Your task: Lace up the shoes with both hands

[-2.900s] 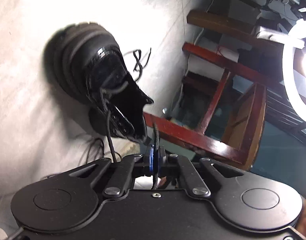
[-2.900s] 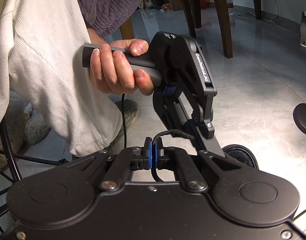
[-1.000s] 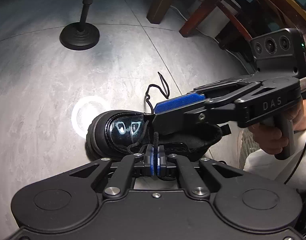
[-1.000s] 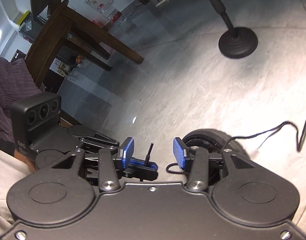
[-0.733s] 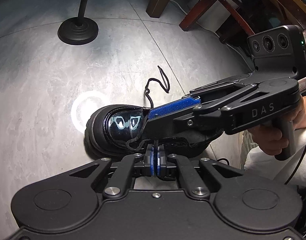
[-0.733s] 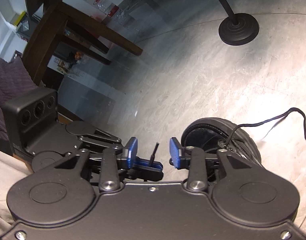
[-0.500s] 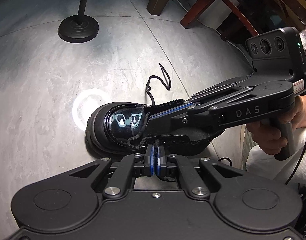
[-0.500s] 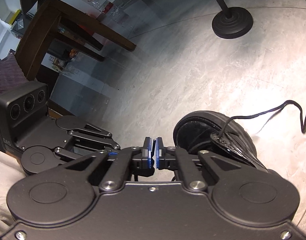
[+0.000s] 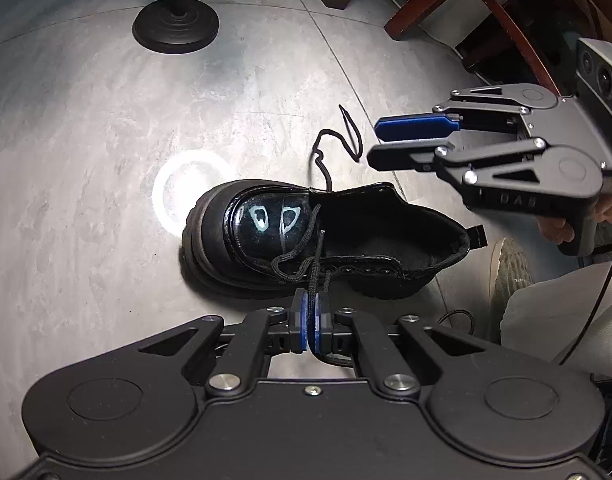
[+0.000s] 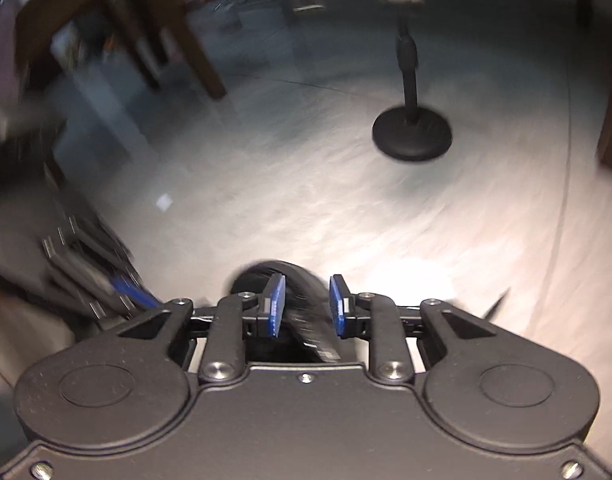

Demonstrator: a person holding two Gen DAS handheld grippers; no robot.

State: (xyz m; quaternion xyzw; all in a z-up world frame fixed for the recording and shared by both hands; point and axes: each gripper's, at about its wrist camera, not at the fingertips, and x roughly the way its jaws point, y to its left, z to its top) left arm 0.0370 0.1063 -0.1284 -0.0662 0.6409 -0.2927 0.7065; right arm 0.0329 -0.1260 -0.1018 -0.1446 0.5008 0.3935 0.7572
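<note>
Since half a second ago your right gripper (image 9: 406,142) has come up and away from the shoe's collar, where its fingers lay low across the opening, and its jaws, then pressed together, are opening with nothing between them; its own view is smeared by motion, so only a dark blur of the shoe shows past its blue pads (image 10: 275,306). Your left gripper (image 9: 310,322) has barely shifted: its pads stay pressed together on the near lace (image 9: 314,268), which runs taut from the jaws up to the eyelet row (image 9: 362,270) on the side of the shoe facing you. The black patent shoe (image 9: 273,236) stands on the grey floor (image 9: 85,200), toe toward the bright ring of light, tongue area wide open, only the lowest eyelets threaded. The other lace end (image 9: 338,140) trails loose off the far side of the shoe onto the floor, just below and beside your right fingers. The lamp stand (image 9: 175,26) sits well apart beyond the toe. You look to be early in the lacing, with most eyelets bare and the handover between hands in progress. Next, I judge, you need to bring the right gripper down on that free far lace near its tip, close firmly, and keep the left steady so the near strand does not slip back through its eyelet.
</note>
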